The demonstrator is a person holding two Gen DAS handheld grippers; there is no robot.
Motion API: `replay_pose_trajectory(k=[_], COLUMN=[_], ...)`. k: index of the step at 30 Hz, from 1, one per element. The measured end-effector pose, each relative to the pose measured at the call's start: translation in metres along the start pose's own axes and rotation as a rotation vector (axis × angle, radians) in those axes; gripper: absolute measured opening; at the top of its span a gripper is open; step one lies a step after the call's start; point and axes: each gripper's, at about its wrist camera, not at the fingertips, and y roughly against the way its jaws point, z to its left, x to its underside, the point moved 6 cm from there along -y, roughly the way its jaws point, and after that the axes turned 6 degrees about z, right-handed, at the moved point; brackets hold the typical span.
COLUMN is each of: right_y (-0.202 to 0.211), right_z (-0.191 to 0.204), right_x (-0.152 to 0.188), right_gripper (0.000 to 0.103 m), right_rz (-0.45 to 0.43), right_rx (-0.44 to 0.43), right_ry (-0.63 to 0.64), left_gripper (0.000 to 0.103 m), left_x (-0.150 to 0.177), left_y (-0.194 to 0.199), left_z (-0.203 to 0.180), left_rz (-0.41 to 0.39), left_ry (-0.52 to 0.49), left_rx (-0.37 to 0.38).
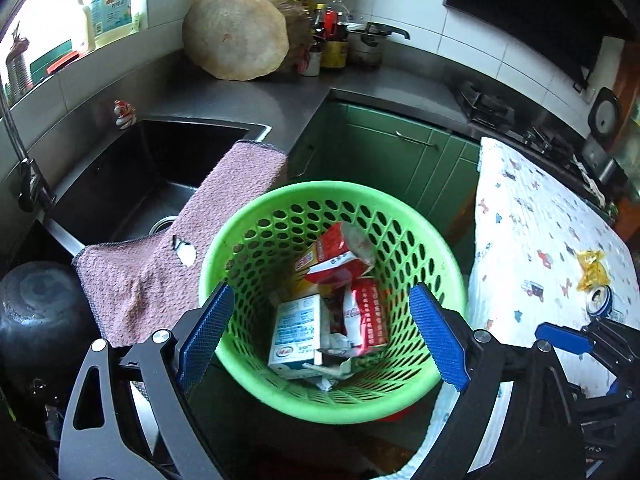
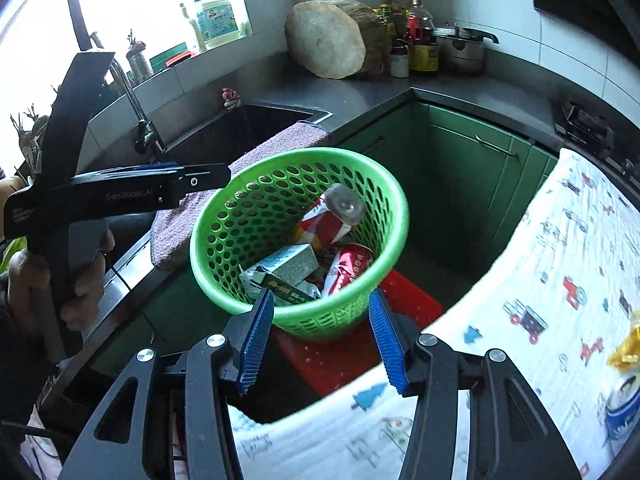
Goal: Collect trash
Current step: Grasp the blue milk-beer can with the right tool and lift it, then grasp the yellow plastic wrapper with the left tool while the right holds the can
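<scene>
**Entry: bin part-filled, two pieces left on the cloth**

I hold both grippers released, nothing in either. Left gripper hovers above the bin; right gripper sits at its 6 o'clock. Cartons and a red can lie inside. Remaining: yellow wrapper and blue can on the cloth, at the bin's 3 o'clock. I judge the wrapper needs a low, flat pinch. In the right view both are cut off by the frame edge; labels are unreadable.

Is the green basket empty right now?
No, the green basket already holds a milk carton and a crushed red can.
</scene>
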Motion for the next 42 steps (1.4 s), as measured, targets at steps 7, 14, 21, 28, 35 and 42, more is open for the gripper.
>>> replay_pose_trajectory(k=[7, 14, 21, 28, 35, 42], right_y=[0.067, 0.112, 0.137, 0.138, 0.112, 0.085], right_z=[-0.054, -0.127, -0.187, -0.238, -0.275, -0.285], right_x=[0.054, 0.098, 0.129, 0.138, 0.141, 0.140], right_gripper=[0.071, 0.081, 0.084, 0.087, 0.090, 0.090], right_rz=[-0.033, 0.021, 0.085, 0.141, 0.235, 0.295], right_rx=[0.107, 0.245, 0.284, 0.284, 0.242, 0.206], right_ry=[-0.063, -0.063, -0.020, 0.044, 0.117, 0.220], left_gripper=[0.091, 0.094, 0.094, 0.096, 0.096, 0.096], left_x=[-0.002, 0.001, 0.008, 0.014, 0.013, 0.004], left_y=[0.005, 0.009, 0.015, 0.018, 0.014, 0.008], left_z=[-0.073, -0.143, -0.200, -0.236, -0.267, -0.309], left_rz=[-0.010, -0.001, 0.002, 0.012, 0.032, 0.039], left_ry=[-0.090, -0.143, -0.179, -0.177, -0.196, -0.249], left_rx=[0.074, 0.134, 0.153, 0.159, 0.161, 0.175])
